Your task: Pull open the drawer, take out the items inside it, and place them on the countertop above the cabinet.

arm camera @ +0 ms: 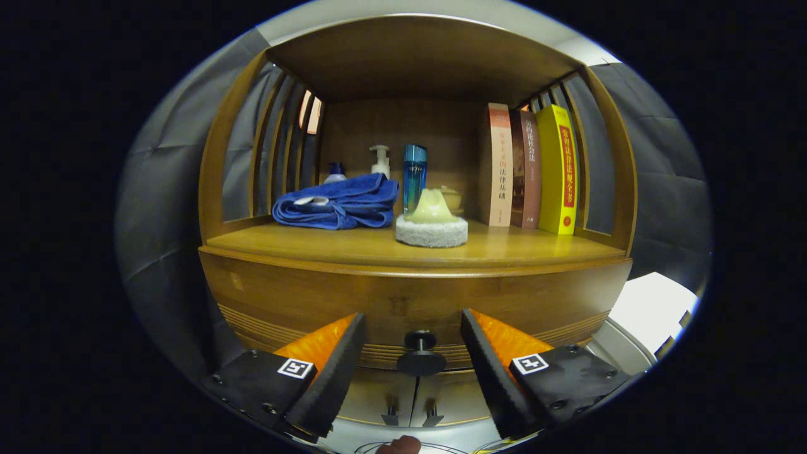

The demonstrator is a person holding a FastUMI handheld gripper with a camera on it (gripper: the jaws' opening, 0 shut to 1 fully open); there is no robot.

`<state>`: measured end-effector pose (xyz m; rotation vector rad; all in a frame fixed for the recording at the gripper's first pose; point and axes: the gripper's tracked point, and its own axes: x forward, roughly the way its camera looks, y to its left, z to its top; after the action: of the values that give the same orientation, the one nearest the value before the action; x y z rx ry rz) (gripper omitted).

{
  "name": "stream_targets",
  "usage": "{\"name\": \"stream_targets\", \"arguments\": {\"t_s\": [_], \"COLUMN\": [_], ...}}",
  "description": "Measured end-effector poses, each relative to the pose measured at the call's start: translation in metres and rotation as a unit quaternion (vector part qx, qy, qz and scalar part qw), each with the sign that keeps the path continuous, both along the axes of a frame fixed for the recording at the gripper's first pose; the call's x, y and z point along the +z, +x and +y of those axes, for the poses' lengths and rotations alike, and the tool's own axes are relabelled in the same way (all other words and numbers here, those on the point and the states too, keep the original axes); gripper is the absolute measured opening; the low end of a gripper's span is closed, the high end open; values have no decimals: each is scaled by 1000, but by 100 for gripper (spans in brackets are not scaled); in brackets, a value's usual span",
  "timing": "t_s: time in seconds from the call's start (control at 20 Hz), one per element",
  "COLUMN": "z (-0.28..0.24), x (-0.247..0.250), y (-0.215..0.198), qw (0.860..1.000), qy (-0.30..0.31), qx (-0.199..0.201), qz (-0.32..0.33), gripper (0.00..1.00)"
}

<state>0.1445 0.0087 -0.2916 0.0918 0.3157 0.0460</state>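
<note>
You hold the gripper (413, 353) level and square to the cabinet, its jaws spread wide with the drawer's dark knob (420, 353) between them, untouched by either finger. The drawer (410, 302) is closed, so whatever lies inside is hidden. Just above it the wooden tabletop (353, 247) carries a folded blue towel (337, 203) on the left, a round pad with a pale green grip (432, 222) in the middle (nearest to you), and three upright books (526, 167) on the right. Farther back stand a pump bottle (380, 159) and a blue bottle (414, 176). Slatted wooden sides and a wooden roof enclose the tabletop; grey padded walls (662, 170) flank the cabinet.
</note>
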Motion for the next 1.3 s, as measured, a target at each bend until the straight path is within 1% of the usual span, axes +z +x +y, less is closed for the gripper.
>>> {"name": "stream_targets", "arguments": {"t_s": [0.1,0.55,0.75,0.85,1.0,1.1,1.3], "z": [-4,-24,-26,-20,-4,-2,11], "x": [17,81,106,119,147,162,187], "y": [-15,-97,-128,-142,-160,-168,-173], "qw": [1000,998,997,998,996,995,992], "qy": [7,-27,-26,-27,-38,-46,-56], "qx": [-12,-38,-45,-35,-1,1,16], "qz": [-11,-38,-50,-54,-81,-91,-114], "gripper": [99,99,99,99,99,99,97]}}
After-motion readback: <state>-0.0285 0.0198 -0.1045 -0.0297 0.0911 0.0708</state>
